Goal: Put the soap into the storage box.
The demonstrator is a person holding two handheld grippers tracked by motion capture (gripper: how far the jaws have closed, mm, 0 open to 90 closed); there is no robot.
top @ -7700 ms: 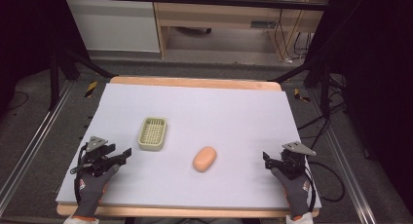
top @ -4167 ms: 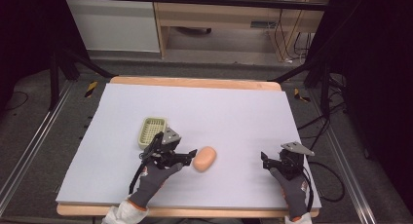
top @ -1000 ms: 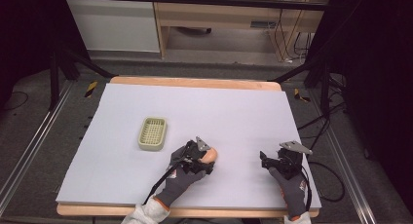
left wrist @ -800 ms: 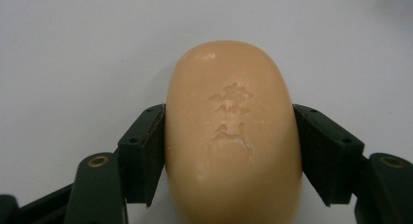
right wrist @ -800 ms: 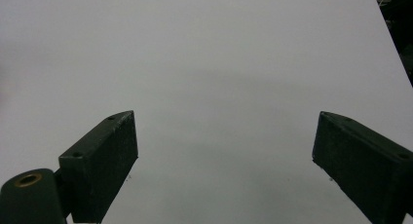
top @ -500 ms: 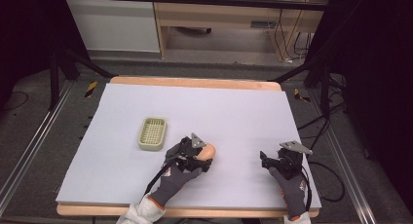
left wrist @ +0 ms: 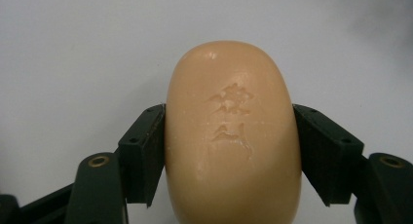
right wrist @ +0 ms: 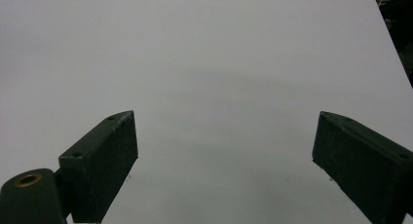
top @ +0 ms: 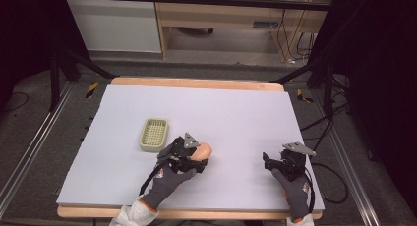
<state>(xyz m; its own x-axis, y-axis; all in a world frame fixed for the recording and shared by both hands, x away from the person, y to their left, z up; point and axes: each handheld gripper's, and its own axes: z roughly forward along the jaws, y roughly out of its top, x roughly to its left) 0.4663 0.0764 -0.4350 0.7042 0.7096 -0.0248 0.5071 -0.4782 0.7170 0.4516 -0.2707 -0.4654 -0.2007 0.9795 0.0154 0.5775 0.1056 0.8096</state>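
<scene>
Your table (top: 196, 82) is a wooden board with a light edge, almost wholly covered by a pale lavender sheet (top: 236, 113). On that sheet you have a small pale green ribbed soap dish (top: 154, 134), left of the middle and near your side. Just beside it, to its right, you see a peach-coloured bar of soap (top: 202, 150) with stamped characters on its top face.

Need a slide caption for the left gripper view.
Left gripper clamps an embossed tan soap bar above the white table.
</scene>
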